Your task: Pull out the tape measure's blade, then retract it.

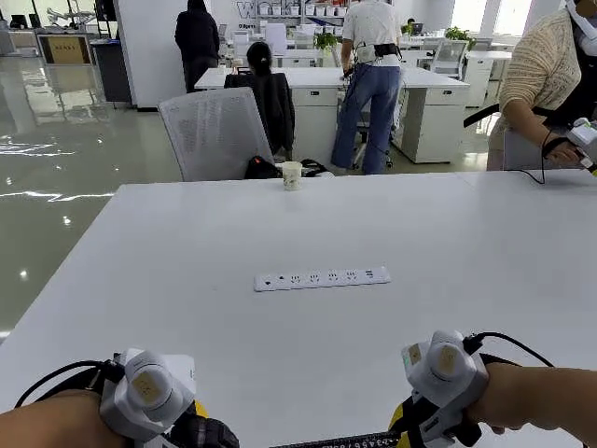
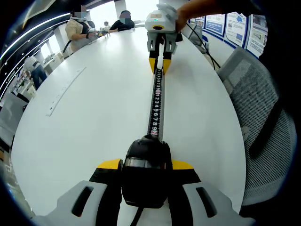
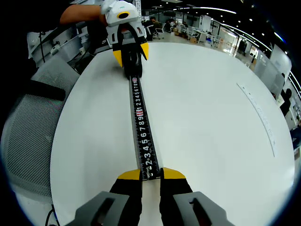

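At the near edge of the white table (image 1: pixel 280 355), both tongs are clenched with the tape stretched between them. Left tongs (image 2: pixel 146 165) grip the black tape measure (image 2: pixel 146 181) body, yellow tips pressed on either side of it, and the body sits low between the jaws just above the table. Blade (image 2: pixel 156 103) is out and runs straight from the case mouth to the right tongs (image 3: pixel 150 175), printed side up, numerals readable in both gripper views. Right tongs are clamped on the blade's free end, with the low numerals just ahead of the yellow tips. Blade lies flat along the table surface or just over it; contact cannot be told. In the head view the two tongs sit at the bottom corners, well apart, with a short dark stretch of blade showing between them at the frame edge. Farther in on the table, a white power strip (image 1: pixel 322 278) lies near the middle, and a paper cup (image 1: pixel 292 175) stands at the far edge. A grey mesh chair (image 1: pixel 215 131) stands behind the table.
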The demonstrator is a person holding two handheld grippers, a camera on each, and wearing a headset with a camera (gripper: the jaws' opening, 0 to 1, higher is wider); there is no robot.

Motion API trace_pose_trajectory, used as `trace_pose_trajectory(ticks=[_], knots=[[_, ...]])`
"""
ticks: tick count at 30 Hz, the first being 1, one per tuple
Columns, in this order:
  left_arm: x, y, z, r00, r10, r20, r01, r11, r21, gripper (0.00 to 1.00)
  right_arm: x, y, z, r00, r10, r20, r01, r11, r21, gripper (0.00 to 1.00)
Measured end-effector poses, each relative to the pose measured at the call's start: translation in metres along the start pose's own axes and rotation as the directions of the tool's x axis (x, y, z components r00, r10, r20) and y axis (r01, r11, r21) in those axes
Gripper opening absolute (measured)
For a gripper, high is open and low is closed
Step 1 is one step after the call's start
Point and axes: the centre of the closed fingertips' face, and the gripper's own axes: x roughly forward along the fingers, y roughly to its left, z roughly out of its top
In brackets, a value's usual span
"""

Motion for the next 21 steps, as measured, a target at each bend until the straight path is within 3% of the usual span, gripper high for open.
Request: trace_pose_trajectory(ticks=[21], knots=[[-0.001,0.000,-0.001,1.0000,0.004,0.000,-0.004,1.000,-0.001,0.32,-0.007,-0.003,-0.012,0.9999,-0.005,-0.012,0.005,1.000,0.015,0.10]])
